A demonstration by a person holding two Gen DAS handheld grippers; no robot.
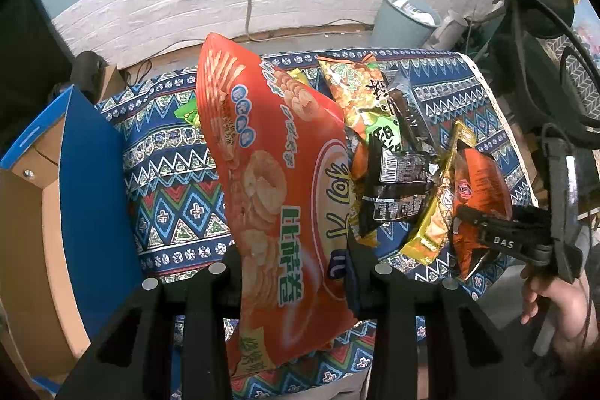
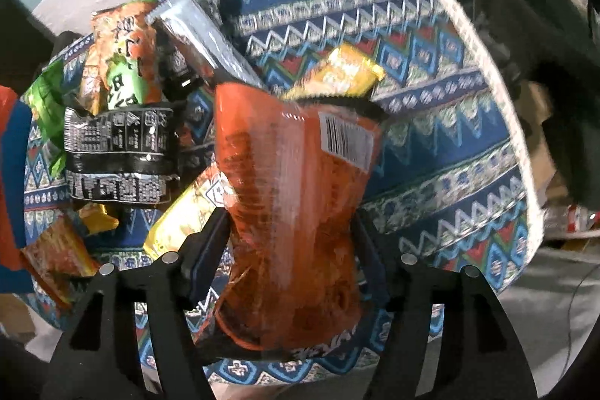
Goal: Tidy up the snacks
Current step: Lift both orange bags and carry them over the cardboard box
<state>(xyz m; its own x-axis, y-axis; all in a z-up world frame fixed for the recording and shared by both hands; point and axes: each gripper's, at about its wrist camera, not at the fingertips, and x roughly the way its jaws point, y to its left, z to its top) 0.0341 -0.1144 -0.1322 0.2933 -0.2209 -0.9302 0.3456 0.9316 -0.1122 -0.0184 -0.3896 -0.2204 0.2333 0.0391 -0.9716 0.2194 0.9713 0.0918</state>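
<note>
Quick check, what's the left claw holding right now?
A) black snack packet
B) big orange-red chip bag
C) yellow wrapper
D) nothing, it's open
B: in the left wrist view the left claw is shut on the big orange-red chip bag, which stands up between its fingers, while the black snack packet and the yellow wrapper sit in the pile on the patterned tablecloth.

"DAS" on right hand-held gripper [image 1: 483, 231], barcode on orange packet [image 2: 300, 197]

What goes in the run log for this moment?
left hand-held gripper: holds chip bag | right hand-held gripper: holds orange packet | box: left
</note>
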